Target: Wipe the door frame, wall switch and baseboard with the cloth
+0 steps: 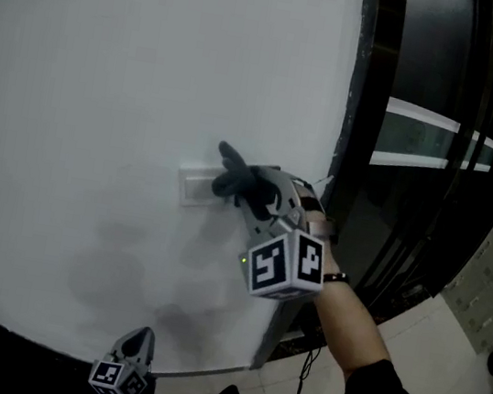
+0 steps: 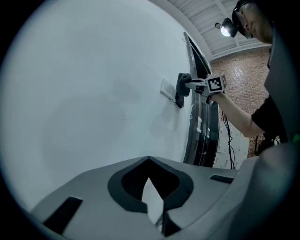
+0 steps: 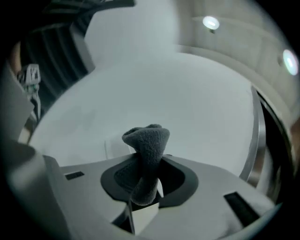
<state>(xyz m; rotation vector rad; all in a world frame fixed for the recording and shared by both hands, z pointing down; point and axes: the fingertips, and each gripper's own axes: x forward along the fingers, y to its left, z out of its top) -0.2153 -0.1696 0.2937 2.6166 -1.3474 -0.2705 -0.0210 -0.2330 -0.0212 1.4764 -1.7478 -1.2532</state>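
Observation:
A grey cloth (image 1: 234, 177) is bunched in my right gripper (image 1: 246, 188), which is shut on it. The cloth's tip presses against the right end of the white wall switch (image 1: 193, 184). In the right gripper view the cloth (image 3: 147, 147) stands up out of the jaws, with the switch (image 3: 114, 145) just behind it. The dark door frame (image 1: 356, 116) runs up the wall a short way right of the switch. My left gripper (image 1: 133, 348) hangs low near the wall's foot, shut and holding nothing (image 2: 149, 159). From there I see the right gripper (image 2: 186, 87) at the switch (image 2: 167, 88).
The white wall (image 1: 138, 63) fills most of the view. Right of the frame is a dark glass door (image 1: 432, 137) with pale horizontal bars. Light floor tiles (image 1: 448, 358) and a black cable (image 1: 301, 376) lie below the person's right forearm.

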